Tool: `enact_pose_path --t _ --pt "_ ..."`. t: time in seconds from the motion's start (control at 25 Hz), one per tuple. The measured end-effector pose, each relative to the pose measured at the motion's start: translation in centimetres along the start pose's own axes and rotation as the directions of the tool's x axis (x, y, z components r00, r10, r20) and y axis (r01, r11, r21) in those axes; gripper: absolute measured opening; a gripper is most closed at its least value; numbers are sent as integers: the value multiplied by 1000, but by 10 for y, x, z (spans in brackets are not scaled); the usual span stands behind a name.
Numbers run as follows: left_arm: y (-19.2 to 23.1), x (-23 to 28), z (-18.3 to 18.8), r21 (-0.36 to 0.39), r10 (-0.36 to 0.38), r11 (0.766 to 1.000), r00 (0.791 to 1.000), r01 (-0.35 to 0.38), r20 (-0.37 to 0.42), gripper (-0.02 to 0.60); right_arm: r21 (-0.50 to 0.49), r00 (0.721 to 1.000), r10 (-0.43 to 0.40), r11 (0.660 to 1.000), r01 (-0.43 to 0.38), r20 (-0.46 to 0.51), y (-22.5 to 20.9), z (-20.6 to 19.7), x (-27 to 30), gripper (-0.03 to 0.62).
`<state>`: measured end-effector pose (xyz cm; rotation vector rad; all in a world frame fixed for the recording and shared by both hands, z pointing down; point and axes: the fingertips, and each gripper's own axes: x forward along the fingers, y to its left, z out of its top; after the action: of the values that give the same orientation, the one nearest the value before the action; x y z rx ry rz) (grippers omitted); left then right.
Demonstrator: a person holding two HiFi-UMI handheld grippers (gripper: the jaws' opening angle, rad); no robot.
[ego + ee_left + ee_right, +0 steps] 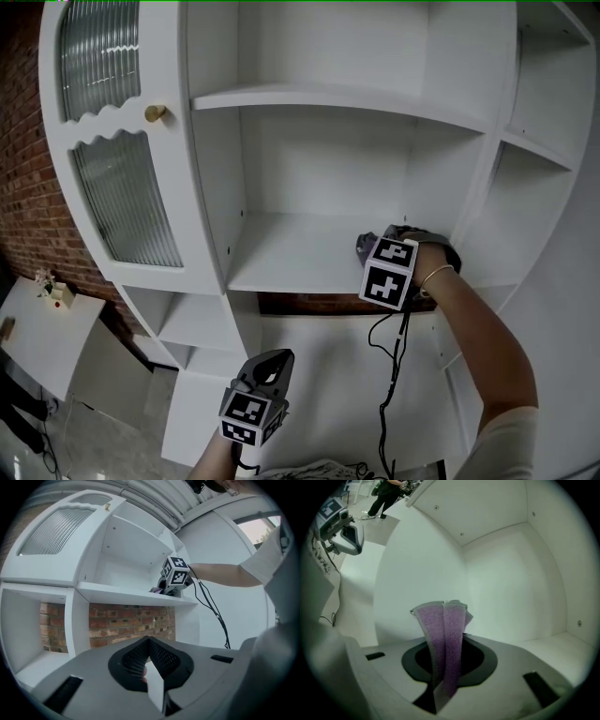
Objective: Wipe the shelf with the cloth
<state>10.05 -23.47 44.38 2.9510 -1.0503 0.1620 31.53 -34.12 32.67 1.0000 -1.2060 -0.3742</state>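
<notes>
A purple cloth with a nubby, towel-like nap, gathered into upright folds, is pinched in the right tool. The jaws are clamped on its lower end and the upper end fans out a little against the white inner corner of the cabinet. In the head view the cloth shows only as a small purple-grey bunch right of frame centre, at the front right part of the middle shelf. The right tool is held there by a hand with a thin bracelet at the wrist. The left gripper view shows the cloth lying at the shelf board; it appears to touch the surface.

The left tool hangs low in the frame, well apart from the shelf. Its jaws are brought together at the tips and grip nothing.

The white cabinet is split into open compartments — the middle one takes in the right tool and the cloth. At upper left its door has ribbed glass panes and a round brass knob. Red brick wall shows behind the compartment under the shelf. A black cable runs down from the right tool toward the bottom edge. At lower left stands a small white bench with a few small items on it, too small to tell apart.
</notes>
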Motion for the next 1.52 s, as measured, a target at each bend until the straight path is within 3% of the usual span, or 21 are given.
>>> enact_pose_path --t 0.28,0.6,0.68,0.8,1.08,1.2,1.32,1.52 --pt "-23 -5 13 32 -50 998 999 50 13 5 6 999 22 1000 -23 42 30 -10 -38 83" --pt "-29 -18 22 45 -52 998 998 50 41 5 -7 999 21 1000 -20 49 64 -18 -81 83" --pt "-34 -22 24 52 -63 997 997 60 46 5 1 998 53 999 -53 44 76 -21 -90 83" --pt "-44 -28 26 53 -83 995 996 81 38 5 48 989 131 990 -134 71 100 -24 -100 83" --pt "-53 -42 25 67 -94 994 994 90 57 5 221 988 25 974 -59 155 110 -29 -102 81" --pt "-49 -46 23 62 -80 995 995 76 61 5 343 964 -11 936 -84 267 122 -18 -97 81" --pt "-43 -49 20 46 -69 997 996 67 47 5 496 915 -108 861 -110 390 130 -4 -92 81" --pt "-25 -55 27 38 -14 999 993 10 115 5 688 753 -288 668 -285 592 148 22 -97 81"
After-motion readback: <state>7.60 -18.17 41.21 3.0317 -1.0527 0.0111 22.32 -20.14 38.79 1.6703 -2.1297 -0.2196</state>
